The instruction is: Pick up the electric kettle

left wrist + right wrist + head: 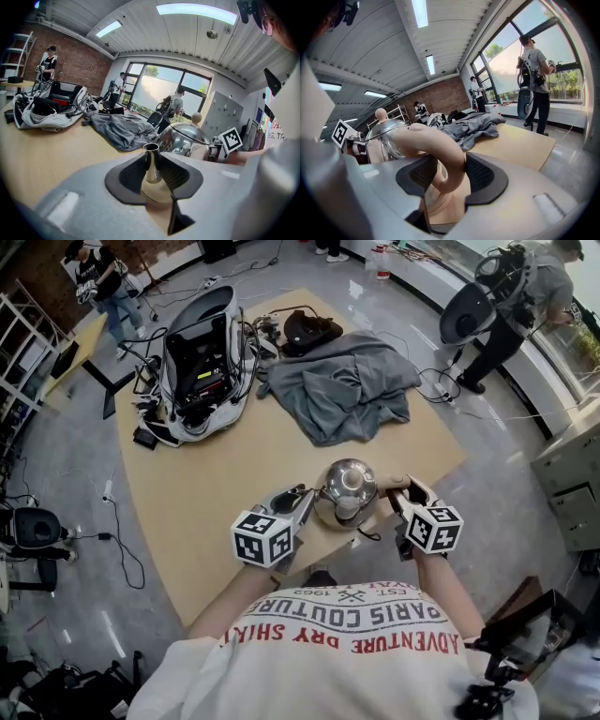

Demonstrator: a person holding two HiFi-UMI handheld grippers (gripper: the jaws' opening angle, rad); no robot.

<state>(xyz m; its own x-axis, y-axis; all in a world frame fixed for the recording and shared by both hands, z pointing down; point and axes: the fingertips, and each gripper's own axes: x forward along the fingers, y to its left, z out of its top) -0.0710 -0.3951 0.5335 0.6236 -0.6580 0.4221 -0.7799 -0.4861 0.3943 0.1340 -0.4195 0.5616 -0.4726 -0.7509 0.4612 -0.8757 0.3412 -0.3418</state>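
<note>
The electric kettle [347, 486] is shiny steel with a round lid knob and a beige handle. It stands on the wooden table [216, 521] near the front edge, between my two grippers. My left gripper [307, 502] comes in from the left. In the left gripper view its pads [178, 176] close on the thin steel spout [151, 164], with the kettle body [185, 138] behind. My right gripper [394, 498] is at the kettle's right. In the right gripper view the curved handle [440, 159] fills the gap between the jaws of that gripper [446, 173].
A crumpled grey cloth [342, 385] lies mid-table behind the kettle. An open white case of gear [202, 362] and a black object [309, 329] sit at the far end. People stand on the floor at far left [103, 282] and far right [511, 306]. Cables trail on the floor.
</note>
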